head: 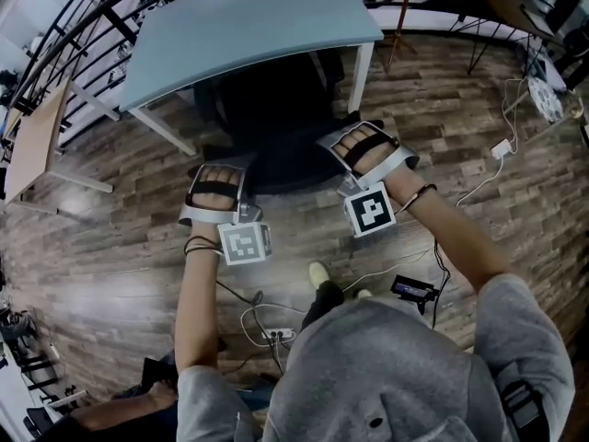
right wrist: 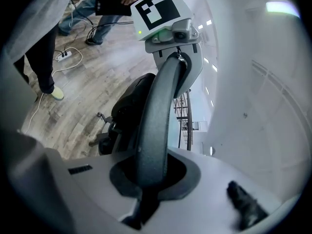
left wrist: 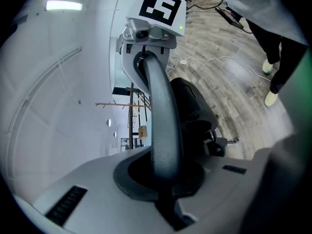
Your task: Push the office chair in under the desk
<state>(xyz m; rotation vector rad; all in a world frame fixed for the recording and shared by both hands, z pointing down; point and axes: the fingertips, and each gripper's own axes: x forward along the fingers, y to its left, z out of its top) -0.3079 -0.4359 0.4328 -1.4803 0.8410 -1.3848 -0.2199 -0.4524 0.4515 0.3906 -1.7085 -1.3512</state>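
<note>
A brown plank wooden floor (head: 479,155) spread under everything. On it stood a pale blue desk with white legs (head: 248,26). The black office chair (head: 276,109) sat at the desk's near edge, its far part under the top and its back out on the floor towards the person. The left gripper (head: 219,180) and the right gripper (head: 359,147) were both on the chair's back, one on each side. In the left gripper view the left gripper (left wrist: 161,174) was clamped around the chair's dark grey curved top rim (left wrist: 163,111). The right gripper (right wrist: 151,172) gripped the same rim (right wrist: 158,111). A white power strip (head: 276,335) lay on the floor near the person's feet.
</note>
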